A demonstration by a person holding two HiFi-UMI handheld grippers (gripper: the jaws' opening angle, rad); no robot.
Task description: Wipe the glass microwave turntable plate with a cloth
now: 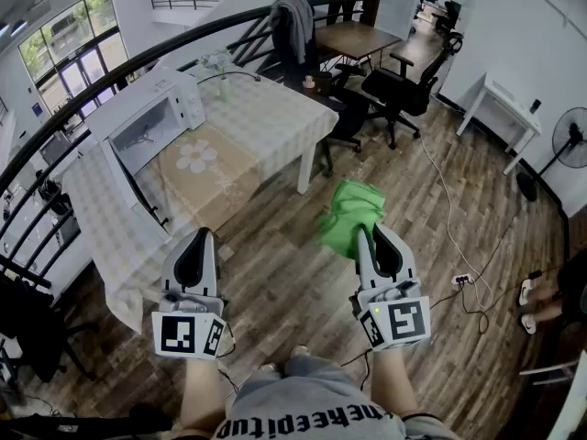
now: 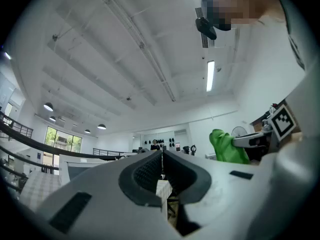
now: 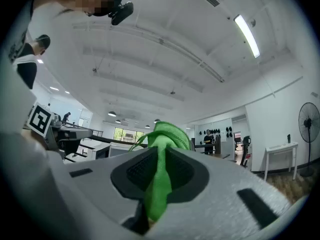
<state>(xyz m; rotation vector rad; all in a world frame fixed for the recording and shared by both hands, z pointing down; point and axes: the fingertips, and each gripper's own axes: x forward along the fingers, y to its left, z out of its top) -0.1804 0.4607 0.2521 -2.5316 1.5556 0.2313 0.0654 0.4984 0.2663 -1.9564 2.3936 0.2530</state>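
Glass plate can't be made out from here, so nearest first. L gripper (image 2: 161,156): jaws pressed together, nothing btwn them, held low over wood floor. R gripper (image 1: 369,236): jaws pinching the green cloth (image 1: 351,214) by a fold near its middle, the rest bunched up and flopping past the tips. Cloth looks soft, light, limp; the grip seems secure, but the loose bulk may need re-bunching into a pad for wiping.

Both grippers are well apart from the table (image 1: 266,117), which has a checked cover and a flower mat (image 1: 197,157). On its far-left end sits the white microwave (image 1: 151,122), door (image 1: 124,186) swung open. Plate is prob. inside the cavity; something dark shows there, too small to tell.

Judgement on handling: glass = heavy-ish, stiff, slick, breakable. Best taken by the rim w/ the empty L gripper, squarely and not hard, kept level, or steadied in place while R wipes. Main risk is it slipping off the smooth pads.
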